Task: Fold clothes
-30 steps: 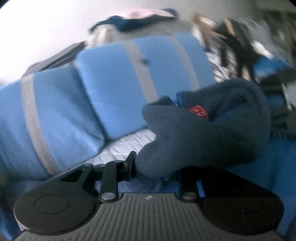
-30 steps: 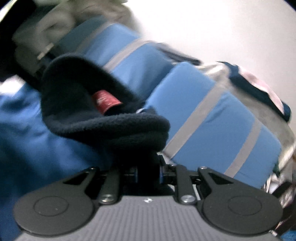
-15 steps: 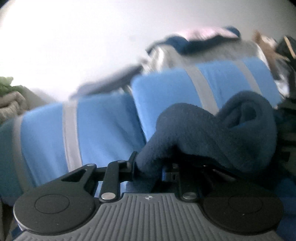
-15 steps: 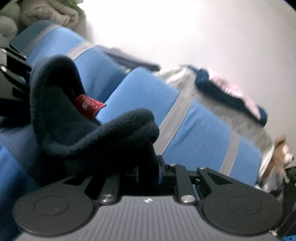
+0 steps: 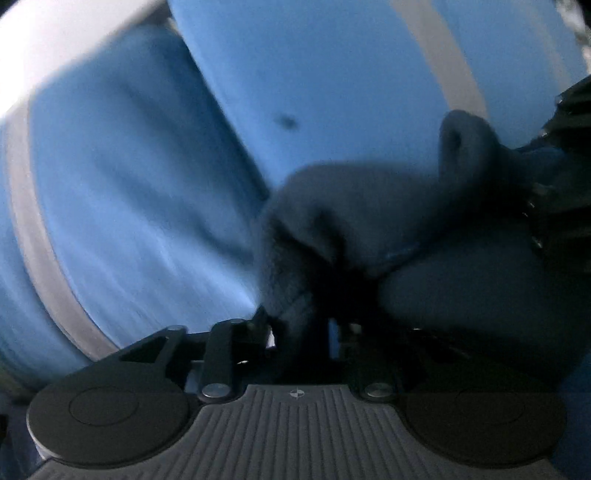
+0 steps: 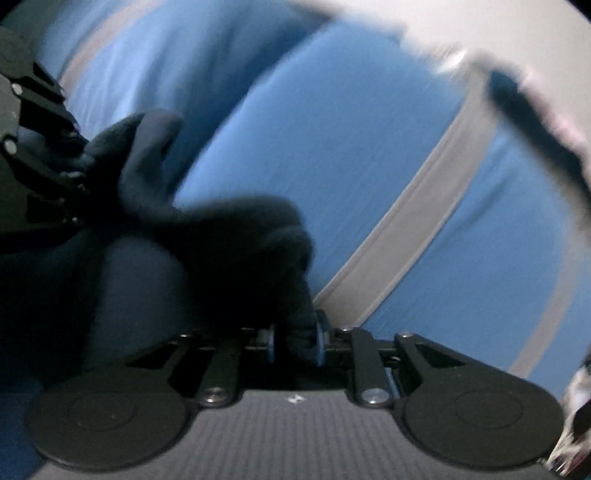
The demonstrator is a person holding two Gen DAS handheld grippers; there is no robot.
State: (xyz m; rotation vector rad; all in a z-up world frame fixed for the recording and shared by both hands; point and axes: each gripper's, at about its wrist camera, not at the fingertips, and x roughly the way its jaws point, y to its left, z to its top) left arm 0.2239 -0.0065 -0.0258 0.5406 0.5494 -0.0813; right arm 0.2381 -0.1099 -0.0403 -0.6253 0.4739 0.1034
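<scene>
A dark navy fleece garment (image 5: pixel 369 206) is bunched low in front of the blue cushions and stretches between both grippers. My left gripper (image 5: pixel 304 325) has its jaws opening; a fold of the fleece lies between them, with a sliver of blue showing beside it. In the right wrist view the same fleece (image 6: pixel 229 236) runs down into my right gripper (image 6: pixel 295 343), whose jaws are also opening around a fold between the blue pads (image 6: pixel 320 345). Each view shows the other tool's black frame at its edge (image 5: pixel 565 177) (image 6: pixel 33 122). Both views are motion-blurred.
Two big blue cushions with grey stripes (image 5: pixel 332 74) (image 6: pixel 351 129) stand close behind the garment. A white wall (image 6: pixel 480 22) rises behind them. Blurred dark blue and pink clothes (image 6: pixel 535 103) lie on top of the cushion at the right.
Both grippers have dropped and moved in close to the cushions, carrying the fleece down with them. Their jaws stand wider than before. The red label is out of sight.
</scene>
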